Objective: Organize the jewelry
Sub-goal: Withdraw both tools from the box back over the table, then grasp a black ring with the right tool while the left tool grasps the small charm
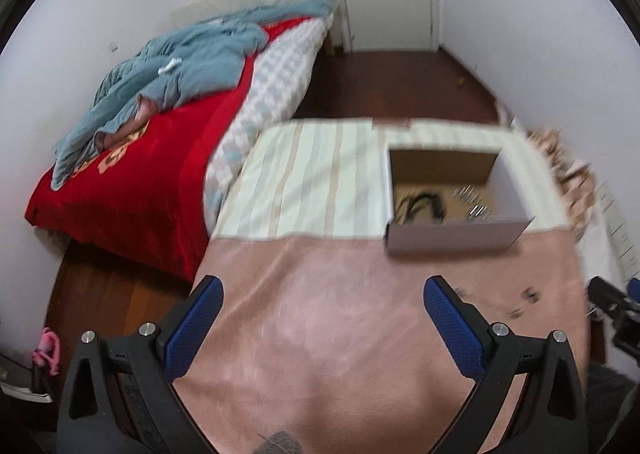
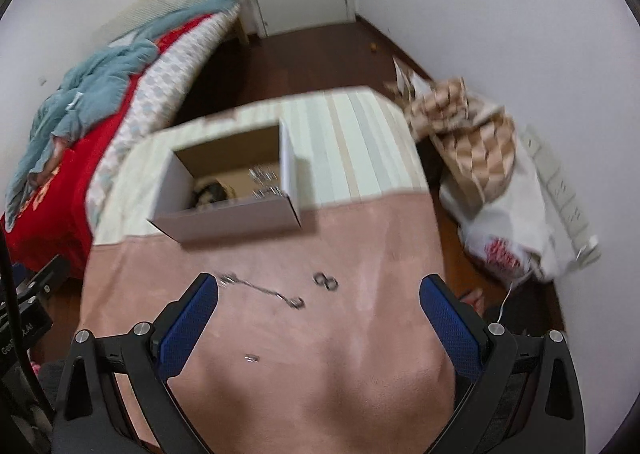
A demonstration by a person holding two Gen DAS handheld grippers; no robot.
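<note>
We hold both grippers above a pink cloth (image 2: pixel 360 334) spread over a table, the right gripper (image 2: pixel 319 308) with its blue pads wide apart and nothing between them, the left gripper (image 1: pixel 323 312) likewise spread and empty. On the cloth, near the right gripper's reach, lie the loose pieces yet to be sorted: a thin silver chain (image 2: pixel 260 289) running from near the left pad toward the middle, a pair of small rings (image 2: pixel 326 281) just beyond it to the right, and a tiny clasp-like piece (image 2: pixel 252 358) nearer to us. Farther off, where the pink cloth meets a striped one, stands the open cardboard box (image 2: pixel 232 219), already holding some silvery items on its right side and a dark cord on its left; blur keeps us from naming them more closely. The sensible next pick, we judge, is the chain: we should lower the right gripper squarely over its middle, close the pads across the links rather than along them, press lightly into the soft cloth so the pads catch metal and not fabric, and lift slowly so the trailing ends do not snag.
</note>
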